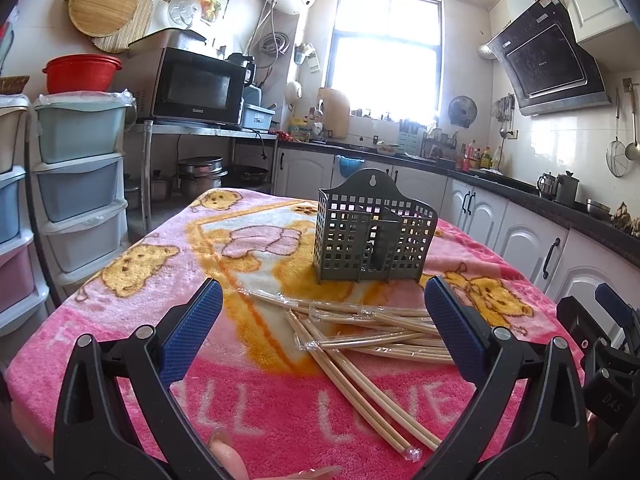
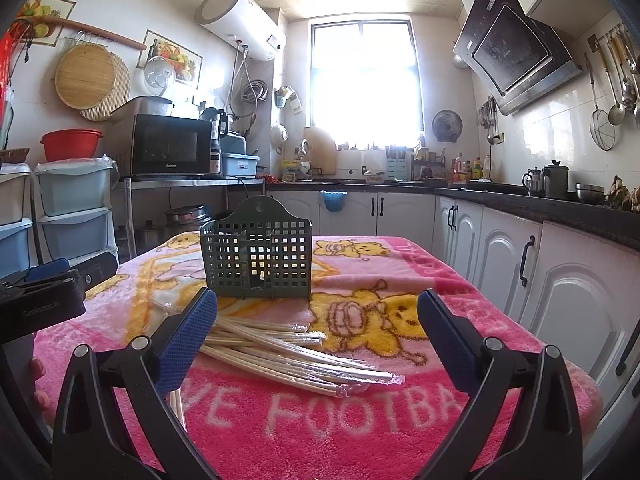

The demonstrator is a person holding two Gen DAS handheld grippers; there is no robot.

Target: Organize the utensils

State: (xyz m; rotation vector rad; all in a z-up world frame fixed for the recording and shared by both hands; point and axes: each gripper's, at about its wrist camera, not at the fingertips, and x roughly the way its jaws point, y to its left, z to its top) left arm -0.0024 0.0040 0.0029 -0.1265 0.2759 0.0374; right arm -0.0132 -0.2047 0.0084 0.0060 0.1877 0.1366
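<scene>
Both claws gape empty; wrapped chopsticks (loose heap) front holder.

Blanket: hot pink with yellow cartoon bears and white lettering, beneath both tongs.
Holder: dark grey-green square lattice, beyond the pads.
Chopsticks: pale bamboo in clear wrappers, between the pads.
Pads: textured dark blue on black arms.
Tub: red, far left.

- Left wrist view looks low across the counter toward the window, from the left, near.
- Right wrist view faces likewise, from the right.
- Both share the chopsticks and utensil basket.
</scene>
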